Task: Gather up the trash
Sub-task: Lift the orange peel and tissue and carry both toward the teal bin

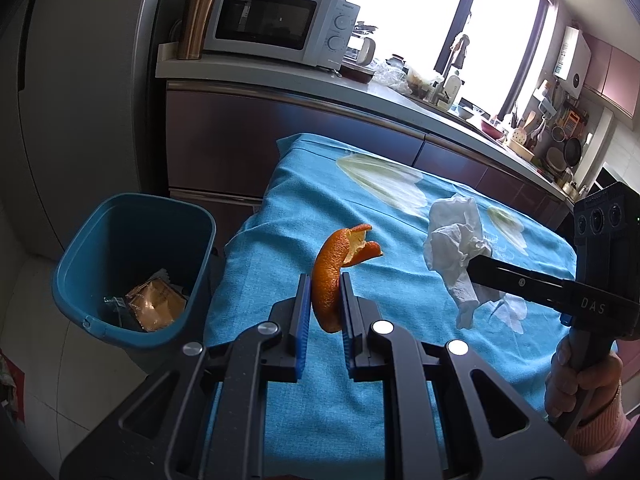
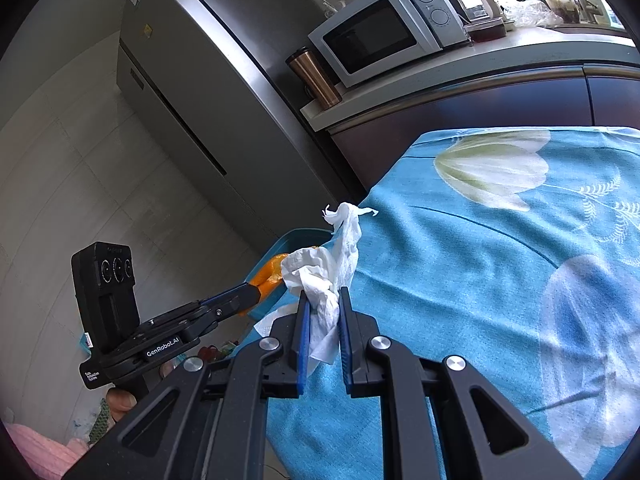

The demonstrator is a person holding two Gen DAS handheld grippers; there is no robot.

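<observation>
Left wrist view: my left claw (image 1: 325, 292) is clamped on the orange peel (image 1: 336, 268), held clear above the surface (image 1: 320, 208) just beside the bin (image 1: 132, 264), which stands on the floor against that surface's edge. My right claw (image 1: 474, 266) is clamped on the crumpled tissue (image 1: 454, 240), farther from the bin than the peel and also lifted off the blue cloth. A wrapper (image 1: 156, 304) already lies inside the bin.

Right wrist view: the tissue (image 2: 328, 280) sits between my pads with loose tails hanging free.

Risks, as I judge them:
1. Only the lower part of the peel is pinched; a jolt could rotate it out short of the bin.
2. The tissue may tear or snag, leaving a piece on the cloth.
3. Both claws converge on one bin opening; they may collide.
4. Release outside the rim drops trash on the floor.
</observation>
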